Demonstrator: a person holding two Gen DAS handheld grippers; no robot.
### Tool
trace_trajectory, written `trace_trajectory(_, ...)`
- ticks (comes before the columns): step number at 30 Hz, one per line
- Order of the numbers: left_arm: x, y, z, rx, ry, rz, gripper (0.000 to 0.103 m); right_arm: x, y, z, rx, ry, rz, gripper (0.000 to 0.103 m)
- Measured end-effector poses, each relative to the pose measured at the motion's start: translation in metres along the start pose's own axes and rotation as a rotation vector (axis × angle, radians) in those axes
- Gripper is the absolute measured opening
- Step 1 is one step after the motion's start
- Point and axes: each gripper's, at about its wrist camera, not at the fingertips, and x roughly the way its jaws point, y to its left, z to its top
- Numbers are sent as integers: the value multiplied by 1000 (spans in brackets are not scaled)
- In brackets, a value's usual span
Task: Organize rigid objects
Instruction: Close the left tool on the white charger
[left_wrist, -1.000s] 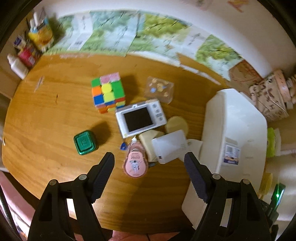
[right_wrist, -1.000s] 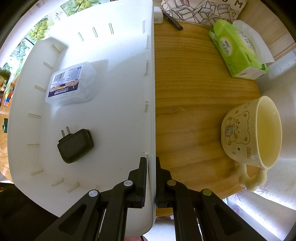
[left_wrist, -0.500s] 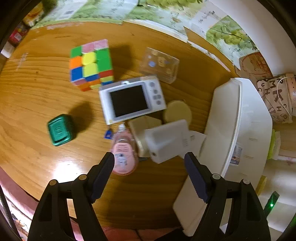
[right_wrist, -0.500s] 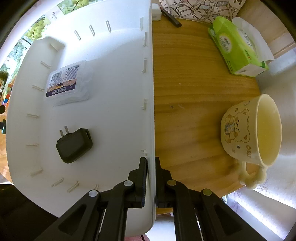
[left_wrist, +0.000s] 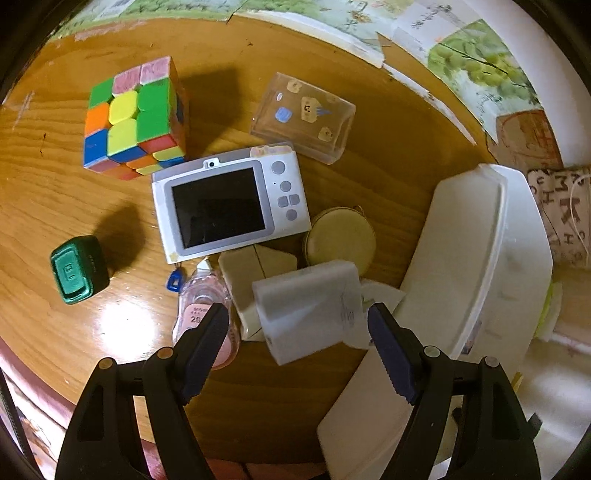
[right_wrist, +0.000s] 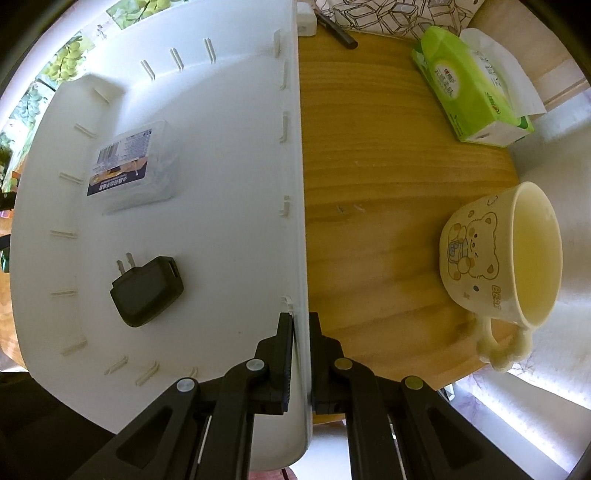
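On the round wooden table (right_wrist: 388, 155), right gripper (right_wrist: 301, 332) pinches the near rim of a white plastic bin (right_wrist: 229, 147). Bin holds a black plug charger (right_wrist: 146, 290) and a clear labelled plastic box (right_wrist: 133, 170). Left gripper (left_wrist: 295, 325) hangs spread wide, gripping nothing, over a white rectangular block (left_wrist: 306, 306) beside the bin's outer wall.

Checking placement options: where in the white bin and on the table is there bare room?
White bin: floor is bare between the labelled box, black charger and the wall the right claw clamps. Table: bare wood around the green box; crowded around the camera.
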Motion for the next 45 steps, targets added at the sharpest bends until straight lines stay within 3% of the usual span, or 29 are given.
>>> trace_trajectory(15,21,-13,29,-57,31,24,79,2,0,2,7,7,2,7)
trace_trajectory(18,21,-16,33,-56,24,27,74,2,0,3,4,7,2,7)
trace_trajectory(24,15,-2,28,-66,12,16,66,1,0,3,3,5,1,7)
trace_trajectory(34,14,15,21,-61,30,-6,66,1,0,2,-5,1,-2,7)
trace_trajectory(45,10,22,0,-36,44,20,65,1,4,-1,-20,-6,-6,7)
